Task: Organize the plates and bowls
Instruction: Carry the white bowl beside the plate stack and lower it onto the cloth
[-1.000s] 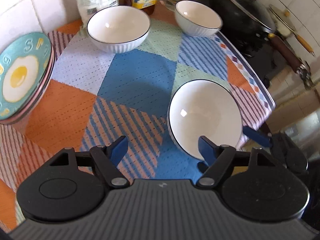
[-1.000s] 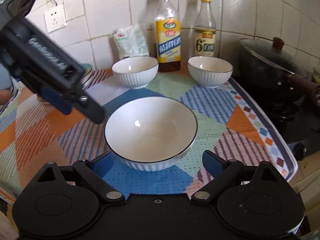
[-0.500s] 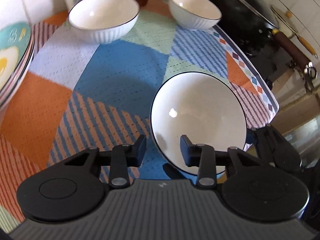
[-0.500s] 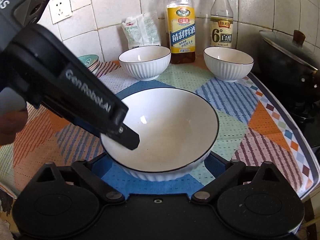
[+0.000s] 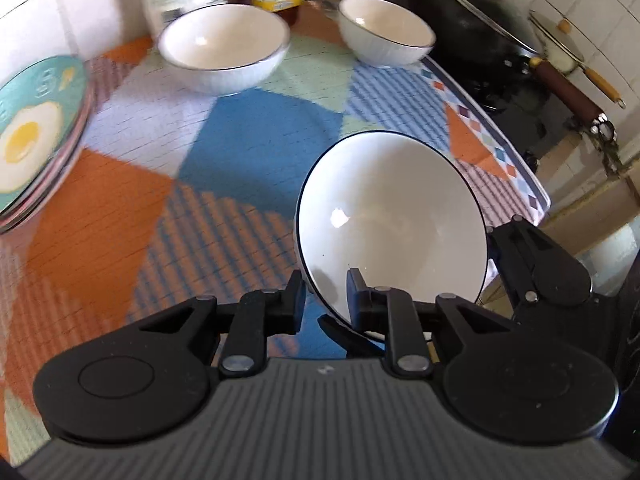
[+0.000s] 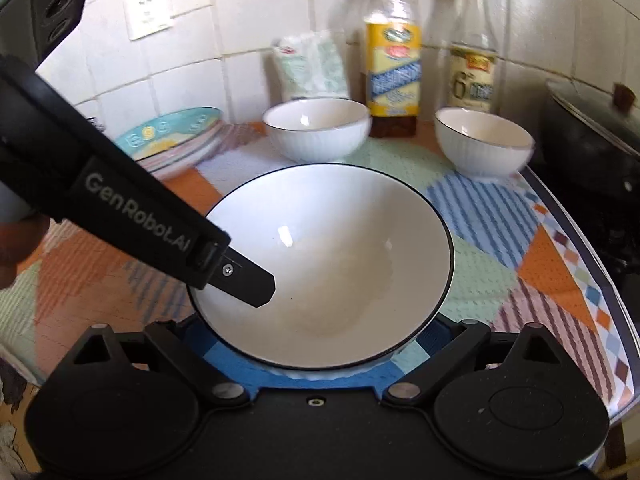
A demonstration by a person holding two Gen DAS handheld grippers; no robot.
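A large white bowl with a dark rim (image 5: 394, 220) (image 6: 332, 264) is in front. My left gripper (image 5: 323, 300) is shut on its rim, one finger inside (image 6: 250, 280) and one outside, and it is tilted. My right gripper (image 6: 316, 344) is open, its jaws on either side of the bowl's base. Two smaller white bowls (image 5: 224, 54) (image 5: 386, 36) stand at the back; they also show in the right wrist view (image 6: 318, 134) (image 6: 482, 146). A stack of plates with a fried-egg print (image 5: 34, 136) (image 6: 172, 140) sits at the left.
A patchwork mat (image 5: 248, 136) covers the counter. Two bottles (image 6: 394, 64) (image 6: 472, 52) and a white bag (image 6: 310, 68) stand against the tiled wall. A black lidded wok (image 5: 480, 20) (image 6: 592, 140) sits on the stove at the right.
My left gripper has closed on the big bowl's rim and tilted it up. The right gripper has moved in around the bowl's base.
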